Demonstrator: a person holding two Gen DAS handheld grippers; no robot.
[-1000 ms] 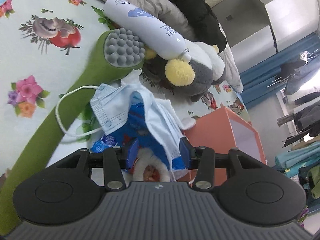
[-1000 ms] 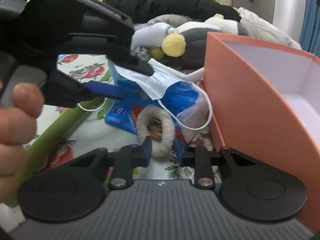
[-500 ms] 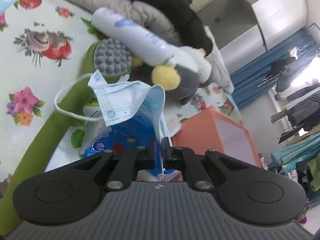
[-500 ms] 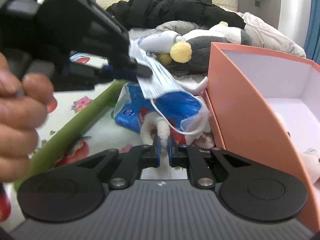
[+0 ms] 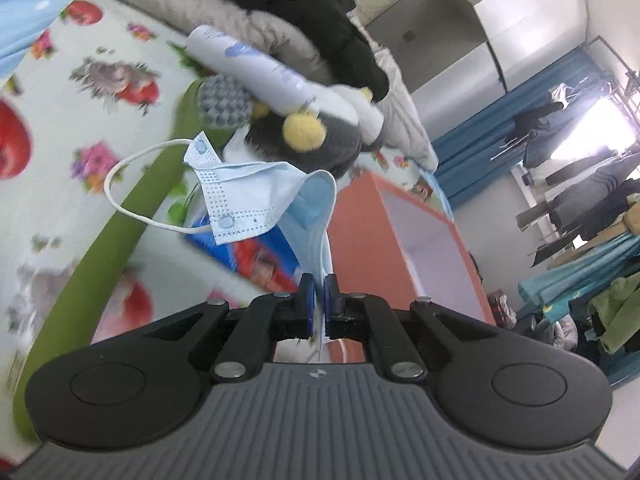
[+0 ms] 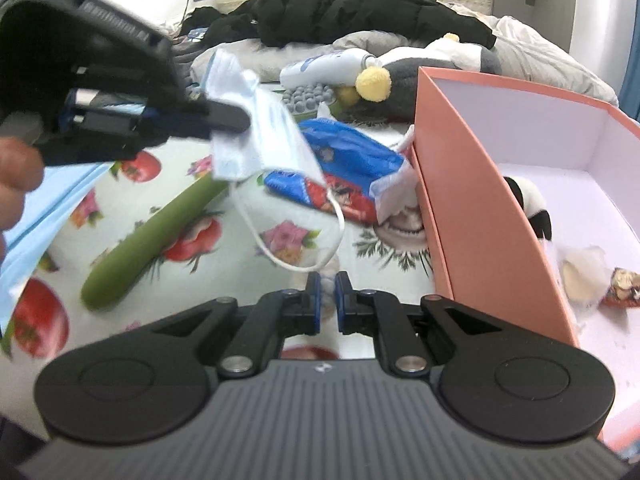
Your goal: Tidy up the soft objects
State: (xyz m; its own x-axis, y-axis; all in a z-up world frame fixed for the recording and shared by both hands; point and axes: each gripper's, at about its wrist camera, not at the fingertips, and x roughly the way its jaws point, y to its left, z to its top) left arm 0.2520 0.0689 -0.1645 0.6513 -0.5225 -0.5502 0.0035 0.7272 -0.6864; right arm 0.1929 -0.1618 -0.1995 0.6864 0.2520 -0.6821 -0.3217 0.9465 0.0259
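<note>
- L gripper (image 5: pixel 316 300) is clamping the edge of a blue face mask (image 5: pixel 256 200); jaws are pressed together on the fabric, and the mask is hanging free in front of the fingers w/ its white ear loop (image 5: pixel 132 184) dangling to the left.
- R gripper (image 6: pixel 325 294) is pinching something white & fuzzy at its tips; jaws nearly together. Looks like a fluffy ring, but too blurred to be sure.
- Just past the R tips, on the flowered sheet (image 6: pixel 288 240): a blue snack bag (image 6: pixel 348 160) and a green massager (image 6: pixel 156 232); the penguin plush (image 6: pixel 420 64) and white bottle (image 6: pixel 320 68) are lying further back.
- To the right of both grippers: orange box (image 6: pixel 460 184), open, already holding a panda plush (image 6: pixel 528 208) and small bits.
- Step, as I'm reading it: both soft items are lifted, heading for the box.
- Next move is calling for a carry right over the box wall, high enough that the loop isn't snagging the rim, then letting go inside.
</note>
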